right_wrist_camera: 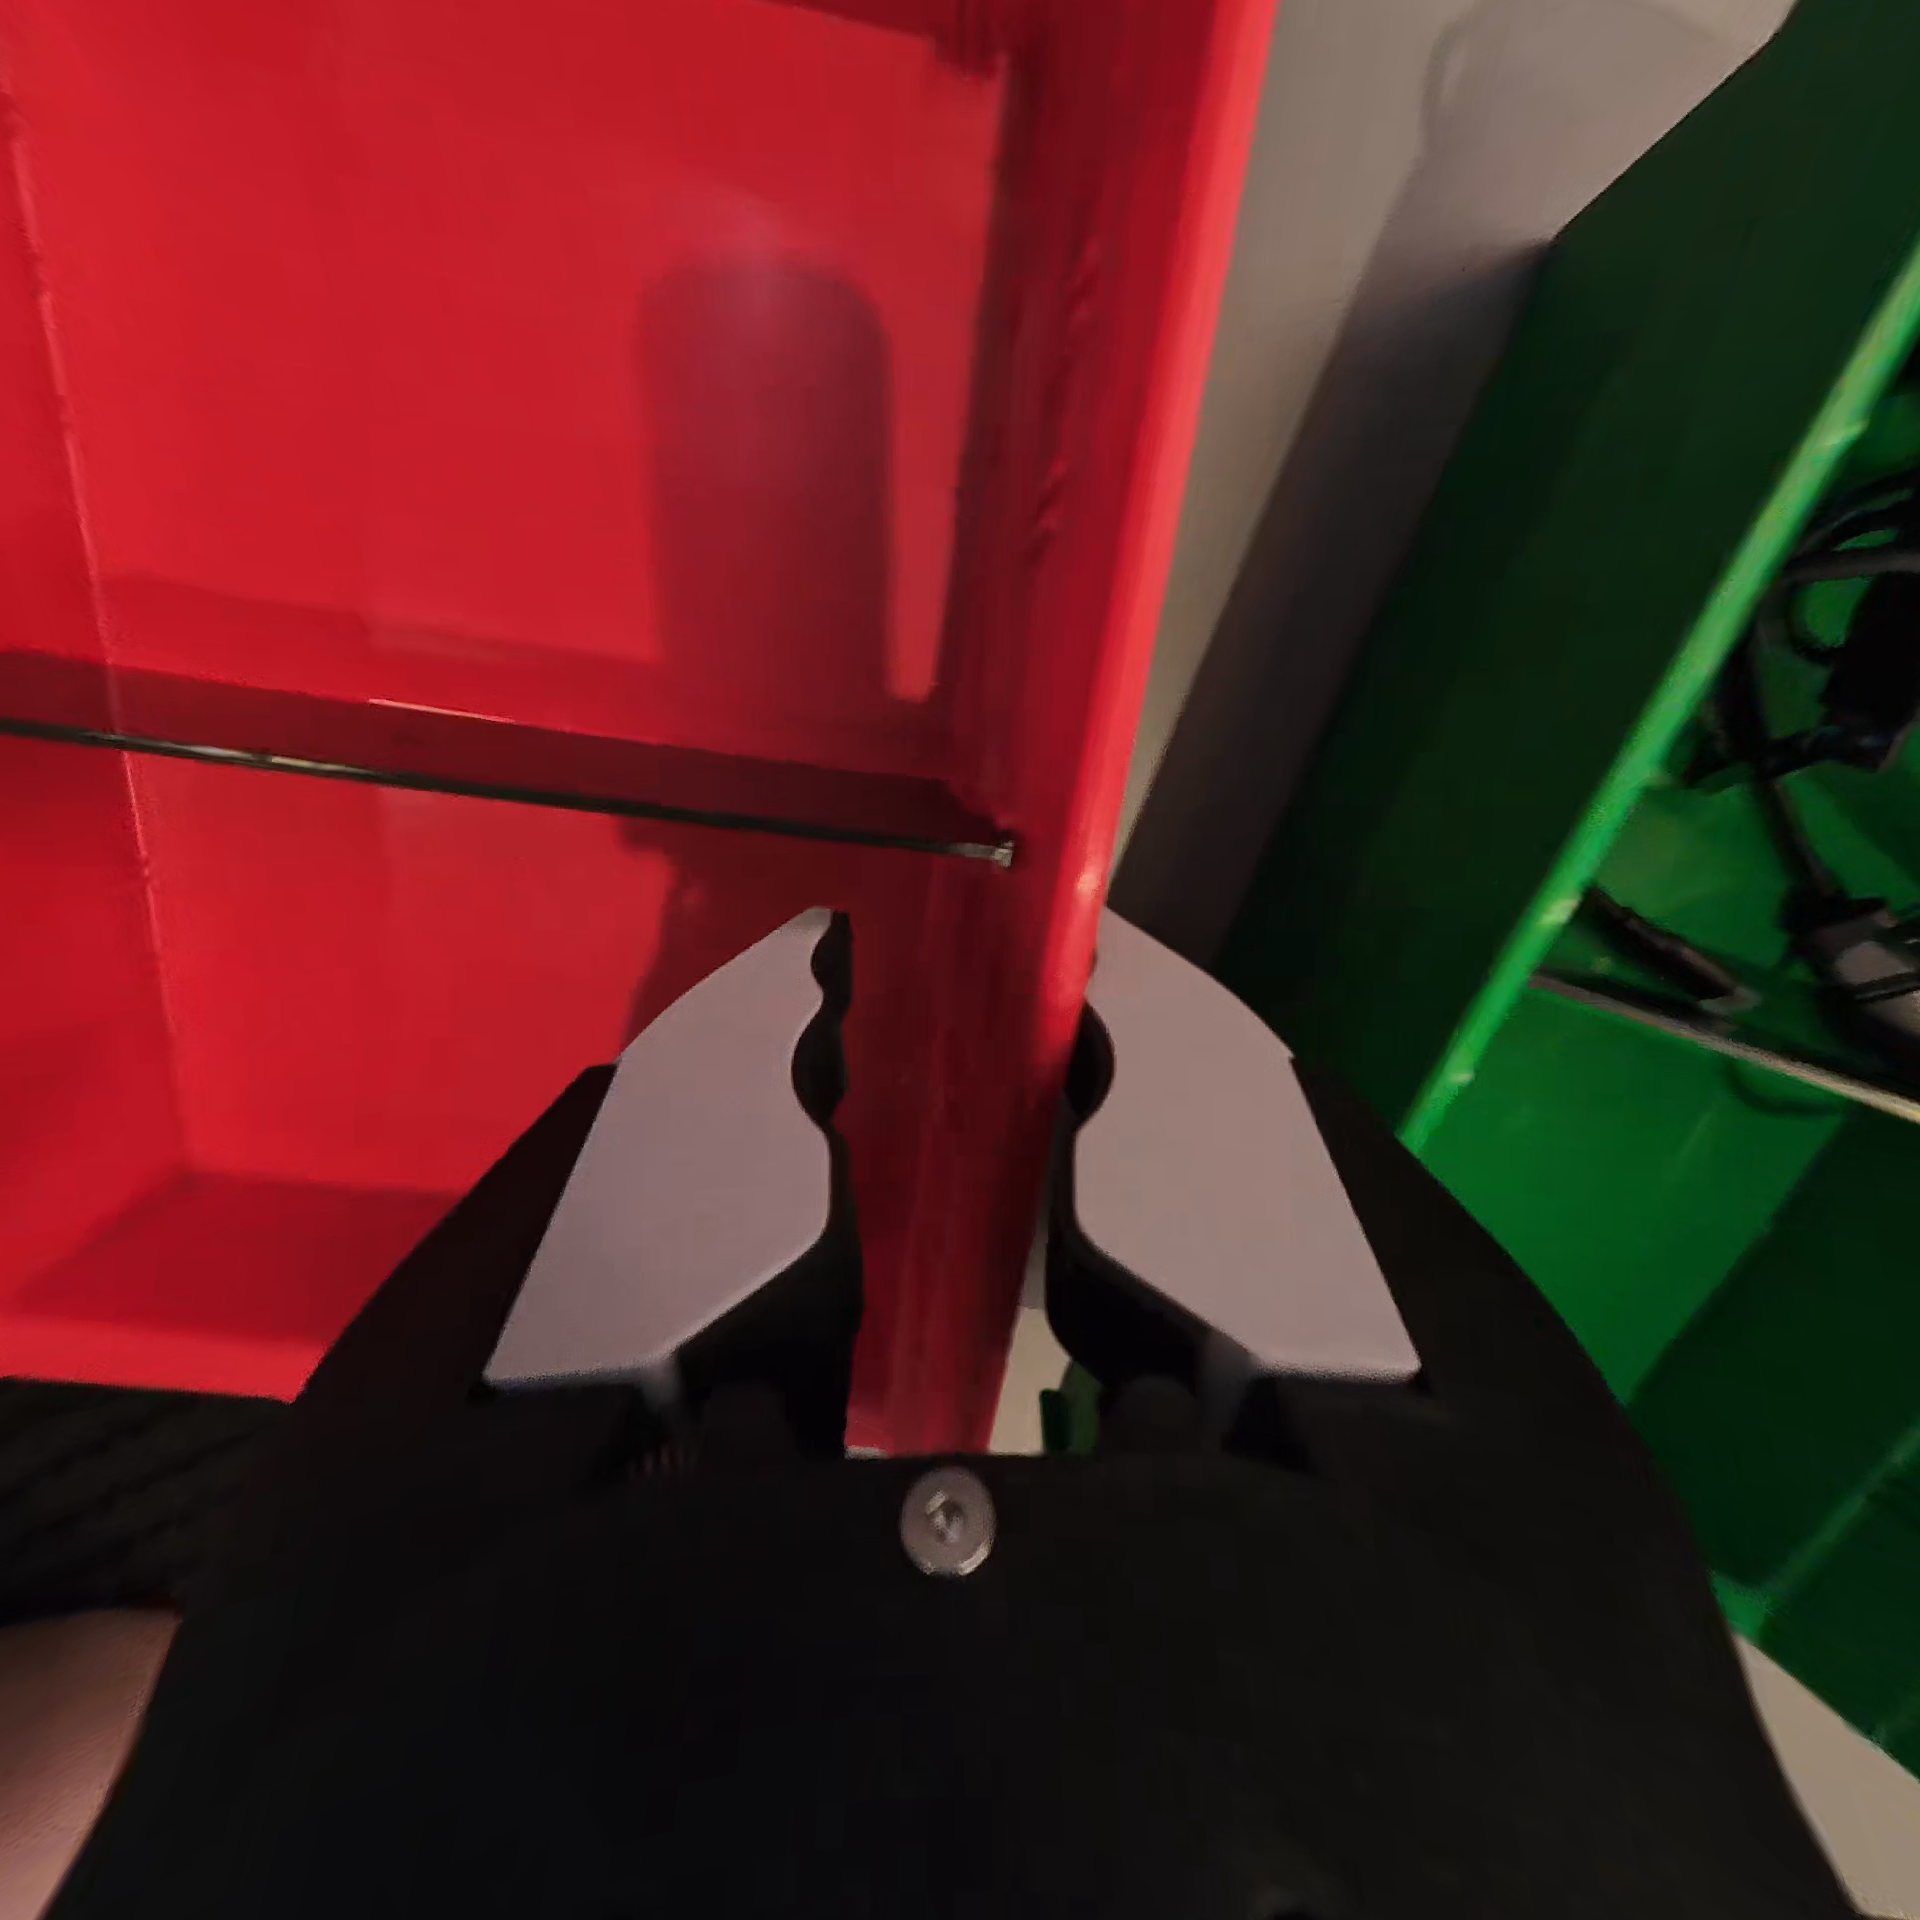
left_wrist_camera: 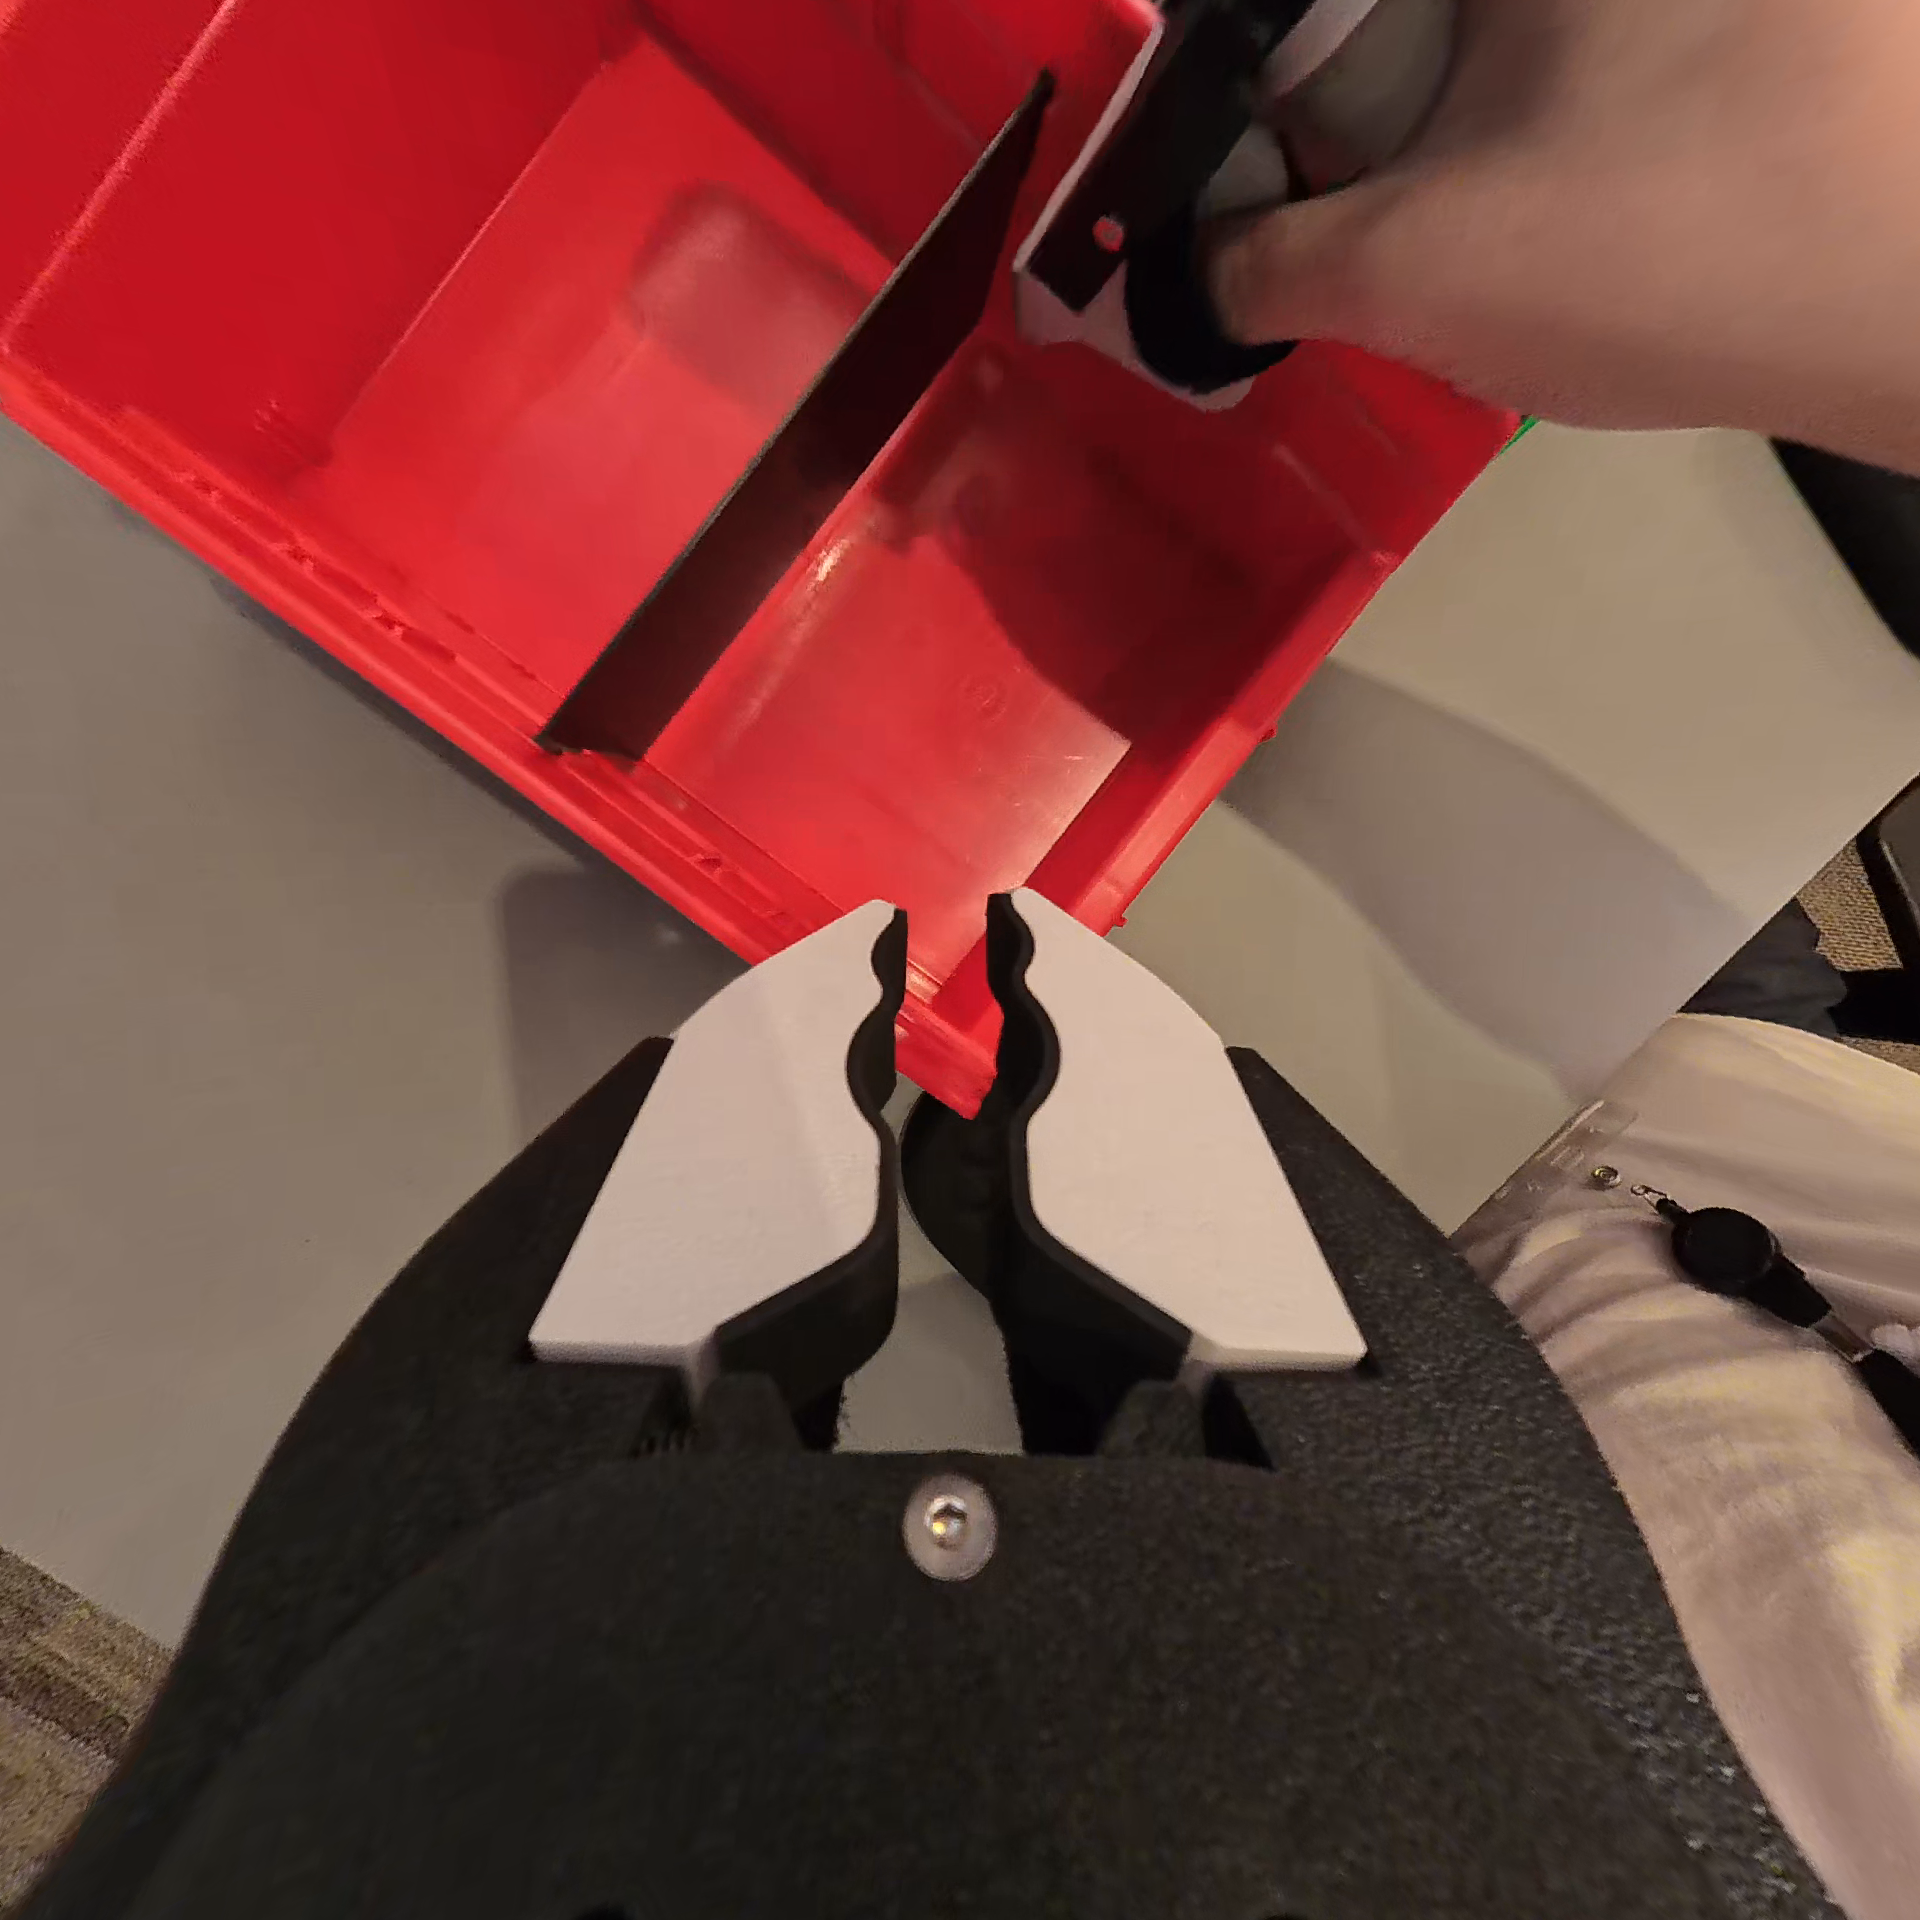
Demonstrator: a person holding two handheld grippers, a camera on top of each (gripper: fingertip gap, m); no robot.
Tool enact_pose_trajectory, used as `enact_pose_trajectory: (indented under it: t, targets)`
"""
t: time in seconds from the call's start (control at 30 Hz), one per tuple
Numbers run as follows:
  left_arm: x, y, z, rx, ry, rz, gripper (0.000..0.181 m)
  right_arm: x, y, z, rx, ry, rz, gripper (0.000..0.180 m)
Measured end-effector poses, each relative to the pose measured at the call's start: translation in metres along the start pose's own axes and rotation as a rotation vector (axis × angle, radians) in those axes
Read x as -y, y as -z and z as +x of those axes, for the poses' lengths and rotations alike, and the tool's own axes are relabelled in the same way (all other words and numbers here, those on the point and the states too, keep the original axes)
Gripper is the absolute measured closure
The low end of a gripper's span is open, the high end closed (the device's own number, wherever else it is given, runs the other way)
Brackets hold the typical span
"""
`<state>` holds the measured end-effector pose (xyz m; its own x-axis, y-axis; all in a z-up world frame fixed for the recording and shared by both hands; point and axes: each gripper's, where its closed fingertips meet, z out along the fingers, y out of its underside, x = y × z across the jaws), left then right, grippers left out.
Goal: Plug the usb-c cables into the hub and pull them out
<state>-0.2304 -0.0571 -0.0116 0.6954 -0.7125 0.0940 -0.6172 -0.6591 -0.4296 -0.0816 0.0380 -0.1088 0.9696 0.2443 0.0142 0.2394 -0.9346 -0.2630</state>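
Note:
An empty red bin (left_wrist_camera: 312,208) with a black divider (left_wrist_camera: 810,468) sits tilted on the white table (left_wrist_camera: 260,883). My left gripper (left_wrist_camera: 945,914) is shut on the bin's near corner. My right gripper (right_wrist_camera: 961,935) is shut on the bin's side wall (right_wrist_camera: 997,623), one finger inside and one outside. It also shows in the left wrist view (left_wrist_camera: 1122,270), at the bin's far wall, held by a hand (left_wrist_camera: 1558,208). Black cables (right_wrist_camera: 1829,727) lie in a green bin (right_wrist_camera: 1558,727) to the right. No hub is visible.
The green bin stands close beside the red bin, with a narrow strip of table between them. The table edge and carpet (left_wrist_camera: 62,1683) show at the lower left. A person's light clothing with a black badge reel (left_wrist_camera: 1714,1247) is at the lower right. Across from one pair of fingers to the other is roughly 20 centimeters.

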Motion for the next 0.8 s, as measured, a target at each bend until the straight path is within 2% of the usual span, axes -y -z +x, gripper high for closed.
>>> enact_pose_trajectory:
  t: [0.07, 0.13, 0.3, 0.37, 0.47, 0.57, 0.63, 0.7, 0.8]
  targets:
    - [-0.001, 0.000, 0.000, -0.002, -0.006, 0.002, 0.167, -0.007, -0.010, -0.001, 0.011, -0.046, -0.040, 0.137]
    - [0.000, 0.002, 0.001, -0.003, -0.007, 0.010, 0.168, -0.006, -0.011, 0.005, -0.008, -0.009, -0.053, 0.159]
    - [0.001, 0.006, 0.001, 0.003, -0.003, 0.031, 0.170, -0.011, -0.011, 0.000, 0.092, -0.034, -0.139, 0.171]
    - [0.001, 0.008, 0.000, 0.012, -0.005, 0.039, 0.171, -0.009, -0.009, -0.008, 0.202, -0.116, -0.144, 0.173]
    - [0.011, 0.019, -0.002, 0.029, 0.007, 0.115, 0.177, -0.005, -0.005, -0.012, 0.228, -0.097, -0.136, 0.174]
    - [0.036, 0.053, -0.013, 0.100, 0.055, 0.322, 0.176, 0.004, 0.010, -0.020, 0.269, -0.078, -0.135, 0.175]
    - [0.048, 0.090, -0.017, 0.139, 0.125, 0.522, 0.161, 0.017, 0.033, -0.025, 0.309, -0.058, -0.119, 0.175]
    - [0.052, 0.129, -0.009, 0.107, 0.179, 0.726, 0.149, 0.034, 0.070, -0.023, 0.329, -0.008, -0.095, 0.174]
    - [0.047, 0.179, 0.011, -0.015, 0.223, 0.995, 0.146, 0.058, 0.137, 0.003, 0.315, 0.020, -0.026, 0.174]
